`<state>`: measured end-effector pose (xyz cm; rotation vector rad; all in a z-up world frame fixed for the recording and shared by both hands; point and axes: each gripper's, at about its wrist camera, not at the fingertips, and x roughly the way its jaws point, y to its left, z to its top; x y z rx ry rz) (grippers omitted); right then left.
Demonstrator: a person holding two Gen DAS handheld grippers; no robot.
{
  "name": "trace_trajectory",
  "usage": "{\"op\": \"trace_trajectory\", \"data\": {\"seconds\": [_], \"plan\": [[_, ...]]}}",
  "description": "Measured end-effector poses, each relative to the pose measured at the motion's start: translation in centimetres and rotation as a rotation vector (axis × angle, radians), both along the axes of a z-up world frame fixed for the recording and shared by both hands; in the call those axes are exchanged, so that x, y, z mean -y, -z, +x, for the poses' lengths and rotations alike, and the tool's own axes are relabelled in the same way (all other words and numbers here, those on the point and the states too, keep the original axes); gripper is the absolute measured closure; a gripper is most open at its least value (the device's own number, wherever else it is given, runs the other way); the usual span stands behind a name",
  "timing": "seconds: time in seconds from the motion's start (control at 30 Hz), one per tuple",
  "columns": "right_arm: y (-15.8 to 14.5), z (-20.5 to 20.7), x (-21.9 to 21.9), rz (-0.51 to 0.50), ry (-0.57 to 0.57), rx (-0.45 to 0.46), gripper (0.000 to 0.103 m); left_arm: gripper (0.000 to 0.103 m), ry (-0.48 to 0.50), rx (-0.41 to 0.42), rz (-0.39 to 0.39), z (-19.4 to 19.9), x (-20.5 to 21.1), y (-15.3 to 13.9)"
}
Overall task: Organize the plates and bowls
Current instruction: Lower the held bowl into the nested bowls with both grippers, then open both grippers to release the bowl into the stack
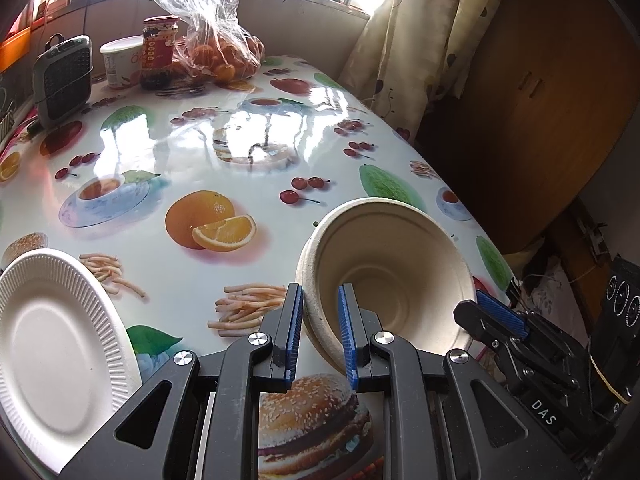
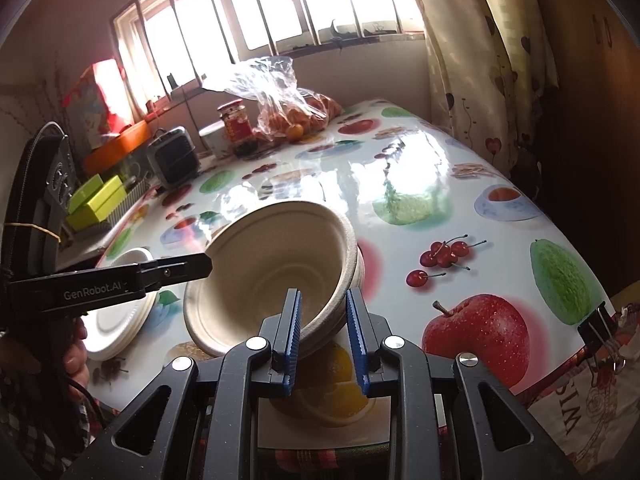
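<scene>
Both grippers pinch the tilted stack of beige moulded-fibre bowls (image 1: 394, 268) over the fruit-printed worktop (image 1: 248, 152), near its front edge: the left gripper (image 1: 320, 330) on one rim, the right gripper (image 2: 323, 330) on the opposite rim. White ribbed paper plates (image 1: 52, 332) lie at the worktop's left edge.

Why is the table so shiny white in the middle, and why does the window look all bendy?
Left wrist view: window light bounces off the glossy tablecloth, whitening its print there. Right wrist view: the window is blown out white, its bars bowed by the fisheye lens; the same glare streaks the cloth behind the bowls. Corners go dark in both views.
</scene>
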<state>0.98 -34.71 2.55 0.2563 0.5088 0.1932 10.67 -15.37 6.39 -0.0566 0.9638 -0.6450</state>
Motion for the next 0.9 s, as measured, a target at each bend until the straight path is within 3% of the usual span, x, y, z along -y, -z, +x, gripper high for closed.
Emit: {"op": "trace_trajectory", "data": {"seconds": [0.47,0.9], "plan": [[0.03,-0.07,-0.04,0.003,-0.001,-0.001,0.078,0.083,-0.002,0.005,0.003,-0.05,-0.05,0.05],[0.31,-0.46,-0.27,0.006,-0.006,0.004,0.07,0.071,-0.007,0.027,0.027,-0.79,0.32,-0.13]]}}
